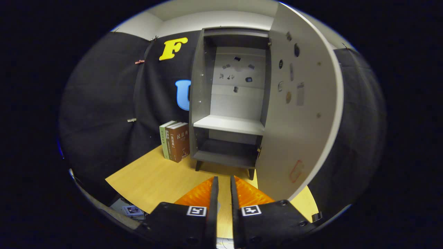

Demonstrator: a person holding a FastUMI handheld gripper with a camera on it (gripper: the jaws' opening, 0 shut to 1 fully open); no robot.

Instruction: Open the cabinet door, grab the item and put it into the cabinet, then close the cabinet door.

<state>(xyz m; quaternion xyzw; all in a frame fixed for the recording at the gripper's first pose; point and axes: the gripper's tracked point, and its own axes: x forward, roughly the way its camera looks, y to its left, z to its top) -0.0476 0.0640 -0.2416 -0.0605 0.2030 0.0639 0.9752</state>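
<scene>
gripper (224, 185): we see its fingers nearly together, a narrow gap, nothing held between them.
cabinet (228, 124): stands on the wooden table (155, 176), just beyond the fingers.
cabinet door (301, 114): swung open to the right.
shelf (230, 123): bare.
books (175, 141): we see them upright, just left of the cabinet.

Hanging as black cloth (104, 103) behind a pale wooden table (148, 176), pinned here and there with small clips (139, 62); showing white wall (221, 20) above the cloth; glowing brightest over the tabletop.
</scene>
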